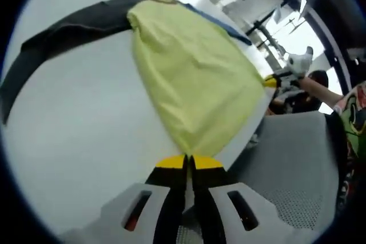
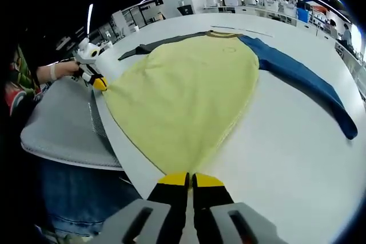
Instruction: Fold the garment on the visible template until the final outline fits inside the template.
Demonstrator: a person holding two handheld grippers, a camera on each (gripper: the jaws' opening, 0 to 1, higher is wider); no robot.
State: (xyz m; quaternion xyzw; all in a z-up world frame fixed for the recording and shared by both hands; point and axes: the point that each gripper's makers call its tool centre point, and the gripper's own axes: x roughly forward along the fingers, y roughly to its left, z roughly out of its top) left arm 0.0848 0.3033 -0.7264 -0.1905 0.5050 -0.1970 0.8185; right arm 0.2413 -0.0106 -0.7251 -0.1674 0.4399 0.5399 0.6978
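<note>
A yellow garment with a dark grey sleeve and a blue sleeve lies spread on the white table. My left gripper is shut on one hem corner of the yellow garment. My right gripper is shut on the other hem corner. In the right gripper view the left gripper shows at the table's edge, held by a hand. In the left gripper view the right gripper shows at the garment's far corner. The hem is stretched between them along the table's near edge.
A grey mesh chair seat stands right beside the table edge. A person's arm and patterned clothes show beyond it. Desks and ceiling lights fill the room behind the table.
</note>
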